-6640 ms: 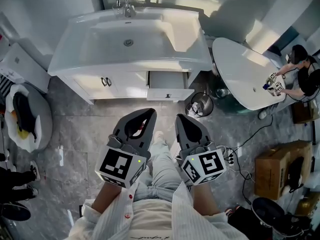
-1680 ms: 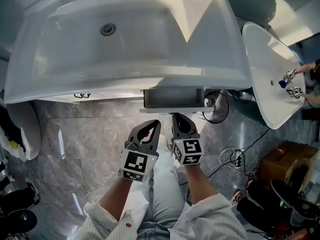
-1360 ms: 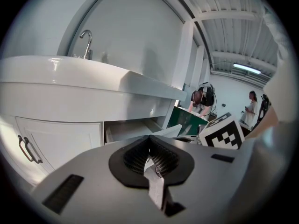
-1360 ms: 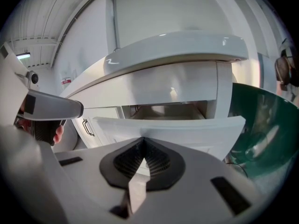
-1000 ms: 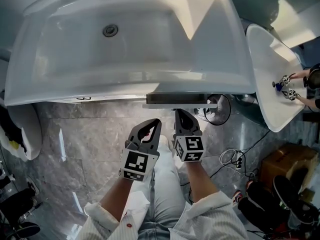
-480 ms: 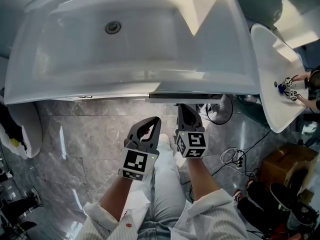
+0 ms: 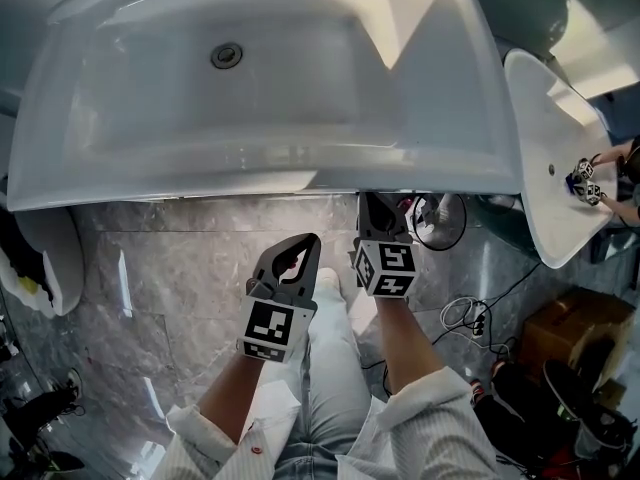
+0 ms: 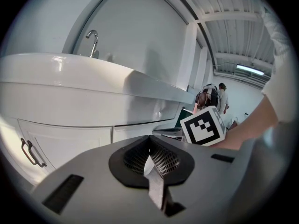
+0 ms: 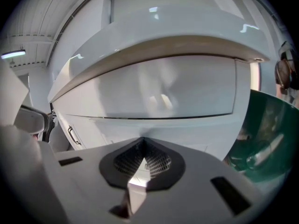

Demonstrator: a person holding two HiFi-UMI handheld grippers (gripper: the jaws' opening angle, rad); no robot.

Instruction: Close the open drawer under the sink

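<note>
The white sink fills the top of the head view, and its front rim hides the drawer there. In the right gripper view the white drawer front stands flush with the cabinet, just below the seam under the basin. My right gripper is shut, empty, tips close against that front; seen from above, the right gripper reaches under the sink rim. My left gripper hangs back over the floor, shut and empty. In its own view the left gripper faces the cabinet, with the right gripper's marker cube beside it.
Cabinet door handles sit left of the drawer. A small fan and cables lie on the marble floor at right, beside a white round table and a cardboard box. A green glass bowl is close on the right.
My right gripper has moved forward against the drawer front. The drawer has slid in under the sink until it no longer shows from above. The left gripper has barely moved.
</note>
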